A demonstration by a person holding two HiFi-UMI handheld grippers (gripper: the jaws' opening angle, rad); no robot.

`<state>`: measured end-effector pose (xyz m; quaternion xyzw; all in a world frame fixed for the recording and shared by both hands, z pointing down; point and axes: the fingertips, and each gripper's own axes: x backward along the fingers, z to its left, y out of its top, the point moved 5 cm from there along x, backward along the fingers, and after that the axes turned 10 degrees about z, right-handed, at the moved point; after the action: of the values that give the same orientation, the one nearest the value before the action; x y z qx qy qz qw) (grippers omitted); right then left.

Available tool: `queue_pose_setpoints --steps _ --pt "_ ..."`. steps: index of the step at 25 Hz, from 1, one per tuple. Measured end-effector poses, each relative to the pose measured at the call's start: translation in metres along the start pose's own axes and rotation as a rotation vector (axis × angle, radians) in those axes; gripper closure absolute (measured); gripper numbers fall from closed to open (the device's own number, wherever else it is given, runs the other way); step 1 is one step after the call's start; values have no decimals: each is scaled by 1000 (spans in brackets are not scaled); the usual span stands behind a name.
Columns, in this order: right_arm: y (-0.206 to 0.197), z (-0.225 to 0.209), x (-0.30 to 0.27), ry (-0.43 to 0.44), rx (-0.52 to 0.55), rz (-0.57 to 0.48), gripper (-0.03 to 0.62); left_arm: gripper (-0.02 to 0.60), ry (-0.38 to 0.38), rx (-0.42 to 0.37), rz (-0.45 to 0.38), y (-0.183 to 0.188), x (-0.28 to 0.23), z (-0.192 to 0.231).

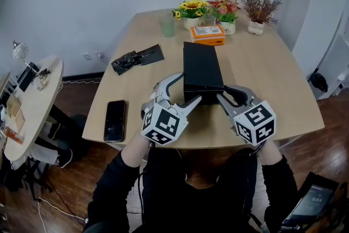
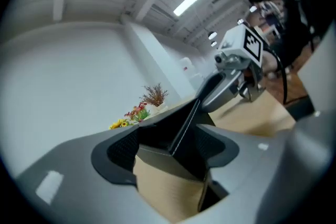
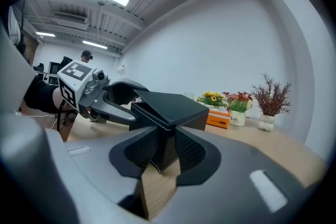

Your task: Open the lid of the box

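Observation:
A long black box [image 1: 202,71] with a stitched lid lies lengthwise on the wooden table [image 1: 262,63], its near end toward me. My left gripper [image 1: 188,90] straddles the near left corner; in the left gripper view that corner [image 2: 173,131] sits between wide jaws [image 2: 168,152], and I see no pinch. At the near right corner is my right gripper [image 1: 223,93]. The right gripper view shows the corner [image 3: 173,105] pinched between the pads [image 3: 160,152]. The lid lies flat on the box.
A black phone [image 1: 114,120] lies near the table's front left edge. A crumpled black bag [image 1: 136,57] sits left of the box. Behind it are an orange box [image 1: 207,34], a green cup [image 1: 167,25] and flower pots [image 1: 193,11]. A round side table [image 1: 32,101] stands at left.

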<state>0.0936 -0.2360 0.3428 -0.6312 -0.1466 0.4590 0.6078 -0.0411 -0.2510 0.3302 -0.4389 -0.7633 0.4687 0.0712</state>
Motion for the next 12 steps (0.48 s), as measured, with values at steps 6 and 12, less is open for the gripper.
queue_pose_setpoints --steps 6,12 --pt "0 2 -1 -29 54 16 468 247 -121 -28 -41 30 9 13" --pt "11 -1 14 -145 141 -39 424 263 -396 320 -257 80 8 36"
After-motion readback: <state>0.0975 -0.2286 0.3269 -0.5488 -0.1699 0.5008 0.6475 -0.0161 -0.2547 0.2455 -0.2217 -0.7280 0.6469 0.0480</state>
